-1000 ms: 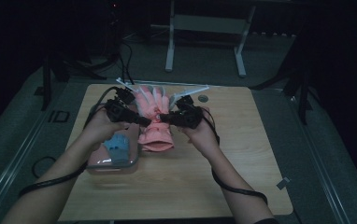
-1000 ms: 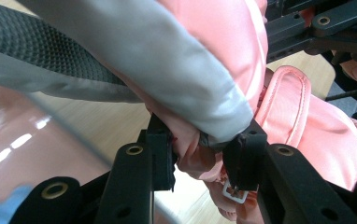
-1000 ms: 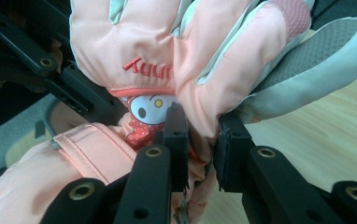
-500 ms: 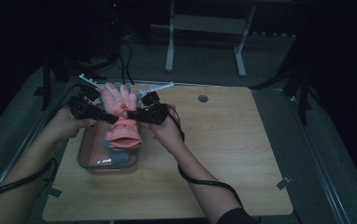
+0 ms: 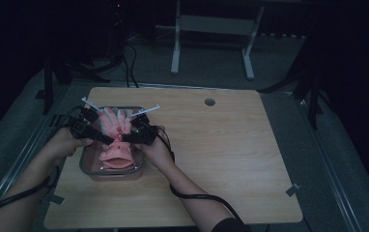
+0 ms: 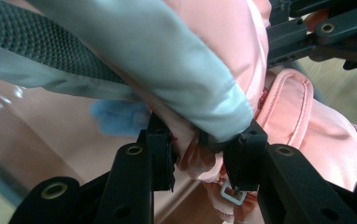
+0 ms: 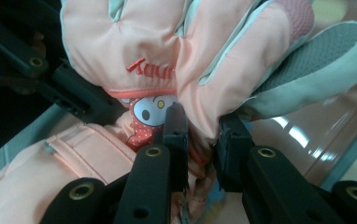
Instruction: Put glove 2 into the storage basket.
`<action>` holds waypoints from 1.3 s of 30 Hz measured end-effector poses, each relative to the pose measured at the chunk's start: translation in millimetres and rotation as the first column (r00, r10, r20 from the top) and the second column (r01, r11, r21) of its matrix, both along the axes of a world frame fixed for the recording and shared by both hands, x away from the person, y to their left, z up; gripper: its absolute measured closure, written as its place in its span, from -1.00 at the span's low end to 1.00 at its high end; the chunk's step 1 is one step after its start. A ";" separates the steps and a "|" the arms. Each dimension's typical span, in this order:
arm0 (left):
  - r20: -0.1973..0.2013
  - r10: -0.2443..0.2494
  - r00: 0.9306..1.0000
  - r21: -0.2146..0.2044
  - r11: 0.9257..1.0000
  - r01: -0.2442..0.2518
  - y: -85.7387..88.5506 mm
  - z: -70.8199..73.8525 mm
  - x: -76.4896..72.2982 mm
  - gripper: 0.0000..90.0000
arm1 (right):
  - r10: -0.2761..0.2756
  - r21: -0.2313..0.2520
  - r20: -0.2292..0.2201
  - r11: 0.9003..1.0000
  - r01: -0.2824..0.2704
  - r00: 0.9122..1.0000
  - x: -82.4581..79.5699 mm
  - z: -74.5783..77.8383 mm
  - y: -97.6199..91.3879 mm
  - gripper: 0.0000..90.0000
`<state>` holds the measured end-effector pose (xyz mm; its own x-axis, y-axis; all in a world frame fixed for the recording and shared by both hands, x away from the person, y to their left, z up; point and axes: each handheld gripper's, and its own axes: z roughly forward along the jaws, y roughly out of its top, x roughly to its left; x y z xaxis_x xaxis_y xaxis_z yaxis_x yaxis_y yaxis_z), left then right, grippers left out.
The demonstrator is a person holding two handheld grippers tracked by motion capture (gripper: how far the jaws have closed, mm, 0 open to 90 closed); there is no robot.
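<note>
A padded pink ski glove with pale grey-green trim and a dark textured palm patch (image 5: 116,140) hangs between the two claws, its wrist pinched from either side and its fingers pointing away from the person, over a clear, shallow rectangular plastic tray (image 5: 87,164) that lies directly beneath both claws. The left gripper (image 5: 106,140) comes at the glove from the left; in the left gripper view its black jaws are nearly together and clenched on a bunched fold of pink fabric (image 6: 195,161) at the wrist, with a grey-trimmed finger arching just above the jaw tips and a small blue thing (image 6: 119,117) blurred behind the left jaw, down in the tray. The right gripper (image 5: 126,138) meets it from the opposite side, close enough that the two claws almost face each other across the wrist; in the right gripper view its jaws are likewise narrow and grasping a fold of the glove (image 7: 200,126) just beside a small cartoon-face patch (image 7: 149,109), under red stitched lettering. The padded cuff sags below and toward the person from both claws. The tray sits at the near left of a light wooden table top (image 5: 231,159), which has a small round grey grommet (image 5: 210,102) far off to the right gripper's outer side. Beyond the table the room is dark, with grey floor and a white metal stand (image 5: 211,29).
</note>
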<state>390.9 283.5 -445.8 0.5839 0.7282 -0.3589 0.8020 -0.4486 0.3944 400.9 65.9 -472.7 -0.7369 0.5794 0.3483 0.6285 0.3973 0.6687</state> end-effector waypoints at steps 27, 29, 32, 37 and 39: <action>0.103 0.119 0.987 0.085 0.988 -0.128 -6.8 -31.0 -2.9 -0.01 | 0.025 -0.177 0.071 0.984 -0.012 0.997 11.3 -13.2 7.5 0.07; 0.129 0.132 0.983 0.081 0.986 -0.143 -7.9 -29.9 -2.3 -0.10 | 0.026 -0.151 0.072 0.988 -0.015 0.997 14.2 -9.9 3.5 -0.09; 0.165 0.153 0.974 0.047 0.986 -0.163 -9.8 -27.4 -2.4 -0.22 | 0.029 -0.120 0.084 0.993 -0.019 0.996 16.4 -6.9 -3.1 -0.29; 0.202 0.209 0.957 -0.015 0.978 -0.210 -7.9 -24.6 -3.6 -0.58 | 0.076 -0.018 0.057 0.997 -0.075 0.995 22.4 -1.2 -17.5 -0.61; 0.216 0.218 0.952 -0.016 0.975 -0.219 -7.8 -23.4 -4.4 -0.72 | 0.076 -0.022 0.067 0.997 -0.075 0.995 22.8 -0.3 -19.6 -0.60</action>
<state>386.5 275.8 -469.1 0.4729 0.8489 -0.2360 0.7770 -0.2755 0.5660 423.7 46.3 -473.0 -0.8004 0.5272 0.2854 0.5496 0.4551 0.7006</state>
